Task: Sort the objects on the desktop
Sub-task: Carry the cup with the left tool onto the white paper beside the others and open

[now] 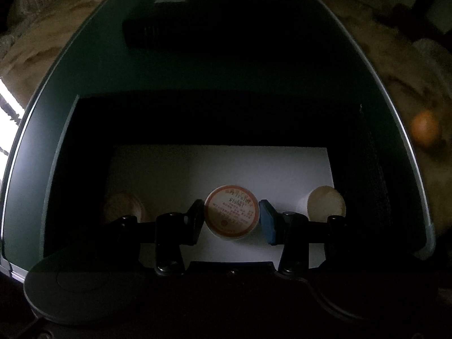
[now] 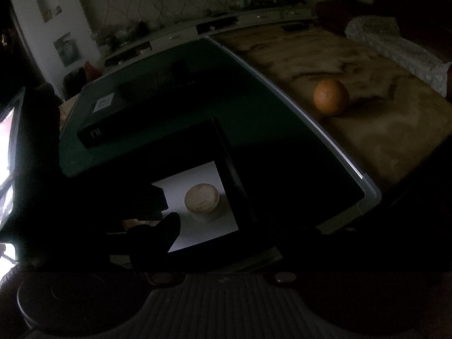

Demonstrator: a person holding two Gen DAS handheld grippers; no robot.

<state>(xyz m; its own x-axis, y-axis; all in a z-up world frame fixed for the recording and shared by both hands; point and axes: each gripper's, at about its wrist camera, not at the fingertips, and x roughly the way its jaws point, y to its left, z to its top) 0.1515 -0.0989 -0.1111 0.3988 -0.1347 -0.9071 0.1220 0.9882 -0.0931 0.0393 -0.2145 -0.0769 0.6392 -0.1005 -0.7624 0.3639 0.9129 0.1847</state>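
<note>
- On the brown table [image 2: 367, 130], a dark green mat [image 1: 226, 65] carries your sorting things; an orange [image 2: 331, 96] sits off the mat's right edge, likely still unsorted.
- At the mat's far edge lies a long black box [image 2: 135, 107], apart from the rest.
- Nearer you stands a black tray [image 1: 364, 169] with a white floor, holding three round items.
- Your left gripper [image 1: 232, 220] sits low in the tray, its jaws narrow either side of the printed-lid cup [image 1: 231, 215]; whether they touch it, I cannot tell.
- A pale round tub [image 2: 201, 200] stands by the tray's right wall; a dim one [image 1: 124, 207] by the left.
- Your right gripper's jaws are too dark to judge.
</note>
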